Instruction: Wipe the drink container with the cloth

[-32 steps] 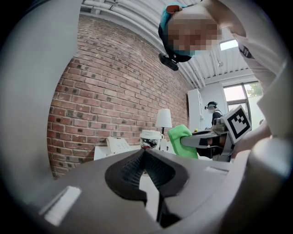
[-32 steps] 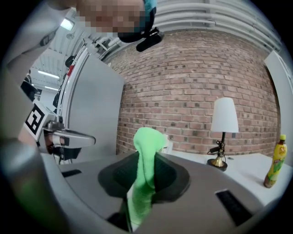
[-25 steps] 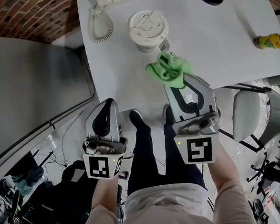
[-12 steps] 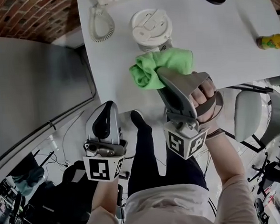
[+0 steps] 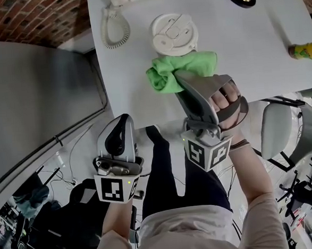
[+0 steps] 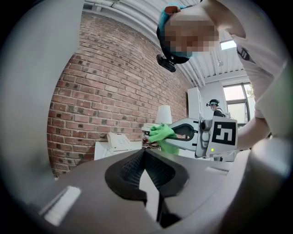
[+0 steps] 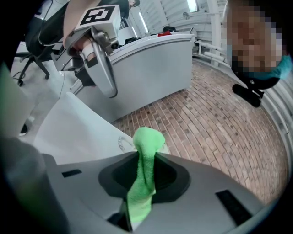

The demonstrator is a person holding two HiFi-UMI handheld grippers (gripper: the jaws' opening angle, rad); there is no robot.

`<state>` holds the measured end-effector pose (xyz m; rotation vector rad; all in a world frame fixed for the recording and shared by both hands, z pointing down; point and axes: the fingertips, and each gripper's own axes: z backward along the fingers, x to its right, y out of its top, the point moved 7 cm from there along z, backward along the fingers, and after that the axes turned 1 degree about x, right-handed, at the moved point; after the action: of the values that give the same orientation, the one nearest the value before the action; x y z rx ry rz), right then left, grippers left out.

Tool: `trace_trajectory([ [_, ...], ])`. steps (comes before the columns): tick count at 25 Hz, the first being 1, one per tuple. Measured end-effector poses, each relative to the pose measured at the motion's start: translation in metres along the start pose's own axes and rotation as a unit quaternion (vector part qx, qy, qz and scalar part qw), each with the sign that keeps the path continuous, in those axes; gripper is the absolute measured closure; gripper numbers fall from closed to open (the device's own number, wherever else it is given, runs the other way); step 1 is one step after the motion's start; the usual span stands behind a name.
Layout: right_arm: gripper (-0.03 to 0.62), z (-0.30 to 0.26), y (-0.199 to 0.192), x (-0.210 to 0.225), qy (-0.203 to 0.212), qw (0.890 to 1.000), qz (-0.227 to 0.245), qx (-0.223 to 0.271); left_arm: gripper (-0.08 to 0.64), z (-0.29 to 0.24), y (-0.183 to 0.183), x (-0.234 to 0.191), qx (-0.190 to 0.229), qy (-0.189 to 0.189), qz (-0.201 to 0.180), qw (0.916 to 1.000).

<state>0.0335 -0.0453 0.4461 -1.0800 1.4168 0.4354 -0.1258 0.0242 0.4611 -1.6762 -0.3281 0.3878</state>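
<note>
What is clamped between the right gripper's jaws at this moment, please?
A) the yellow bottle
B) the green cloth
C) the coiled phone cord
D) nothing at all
B: the right gripper view shows the green cloth pinched between the jaws of the right gripper, its bunched end sticking out past them.

Clamps the cloth in the right gripper over the table's near edge; holds the left gripper, jaws together, short of that edge.

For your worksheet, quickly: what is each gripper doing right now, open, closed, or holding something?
Left gripper: closed, empty.
Right gripper: closed on the green cloth.
</note>
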Motion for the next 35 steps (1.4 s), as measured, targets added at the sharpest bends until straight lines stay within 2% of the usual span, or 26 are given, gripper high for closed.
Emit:
trace_trajectory([
  [13, 0.526, -0.015, -0.010, -0.003, 0.017, 1.000, -0.002, 0.003, 0.551, -0.010, -0.004, 0.001, -0.005, -0.010, 0.004, 0.9999],
  [35, 0.526, -0.027, -0.026, -0.025, 0.069, 0.997, -0.018, 0.010, 0.551, -0.014, -0.013, -0.003, -0.015, -0.002, 0.006, 0.9999],
])
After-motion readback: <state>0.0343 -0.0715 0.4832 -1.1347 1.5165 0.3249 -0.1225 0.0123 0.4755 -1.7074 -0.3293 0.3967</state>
